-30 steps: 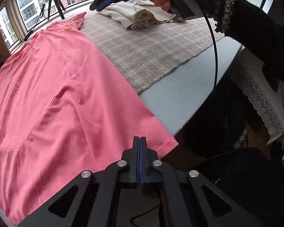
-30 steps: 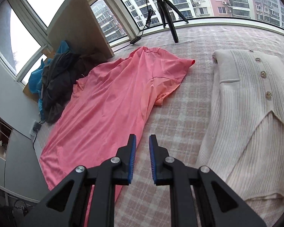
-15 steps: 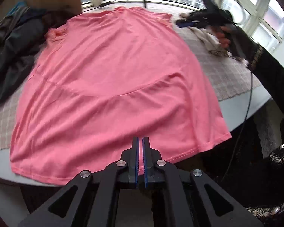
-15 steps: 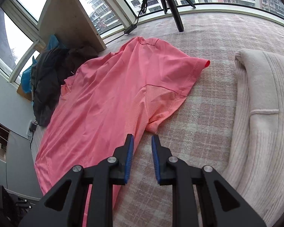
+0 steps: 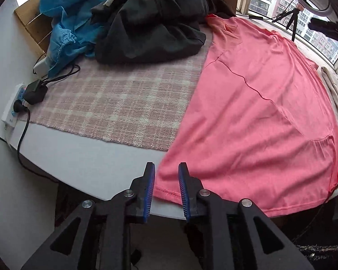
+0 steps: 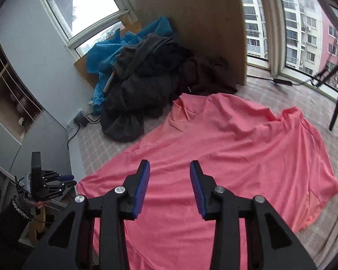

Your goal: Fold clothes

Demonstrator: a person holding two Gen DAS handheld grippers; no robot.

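left tongs (image 5: 166,168) parted at pink shirt (image 5: 259,112) hem | right tongs (image 6: 170,165) wide above shirt | no legible writing

You were in a home: a bay window (image 6: 288,33) faced apartment blocks, heaped clothes (image 6: 146,83) lay around, and a power strip (image 5: 12,110) sat plugged nearby.
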